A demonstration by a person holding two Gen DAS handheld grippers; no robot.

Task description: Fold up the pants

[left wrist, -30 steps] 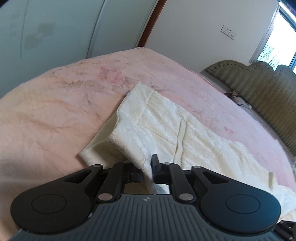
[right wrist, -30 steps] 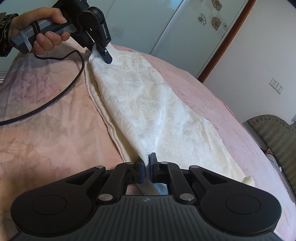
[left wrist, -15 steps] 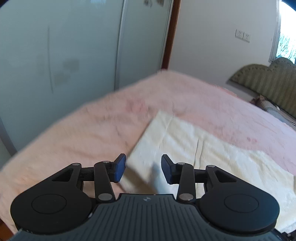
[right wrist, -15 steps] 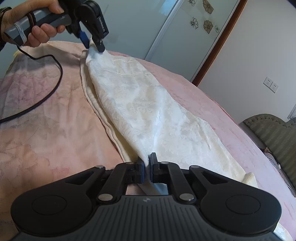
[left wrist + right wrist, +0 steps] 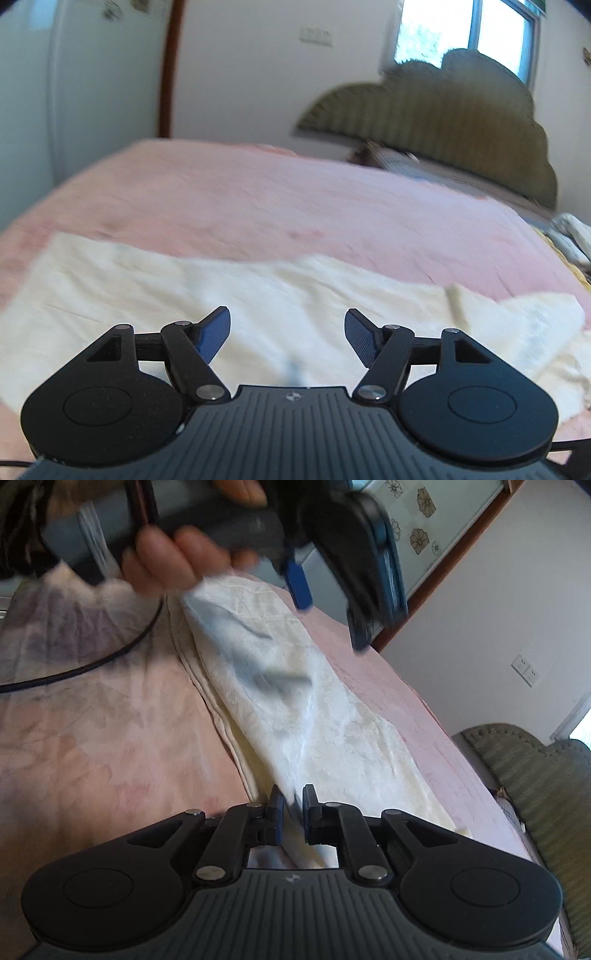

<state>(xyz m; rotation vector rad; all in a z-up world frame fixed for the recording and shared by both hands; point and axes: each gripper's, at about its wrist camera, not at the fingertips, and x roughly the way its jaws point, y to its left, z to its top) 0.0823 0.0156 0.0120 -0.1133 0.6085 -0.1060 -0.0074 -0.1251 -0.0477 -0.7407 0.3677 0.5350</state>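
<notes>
Right gripper [image 5: 291,805] was clamped on a pinch of the pants [image 5: 295,701], fingers nearly together with cloth bunched between them. Biggest thing first: the pink bed [image 5: 92,720] filled my view, and the cream pants lay on it as one long strip running away from the right gripper toward the far end. Up there my left gripper [image 5: 328,590] hung over the far part of the pants, fingers spread wide and holding nothing. From its own camera the left gripper [image 5: 287,338] showed the same, with cloth [image 5: 258,295] lying flat just beneath it, long axis crossing side to side. I judged the left the nearer one to the far end, so regripping there would fall to it. No readable writing anywhere; the blur hid any lettering.
</notes>
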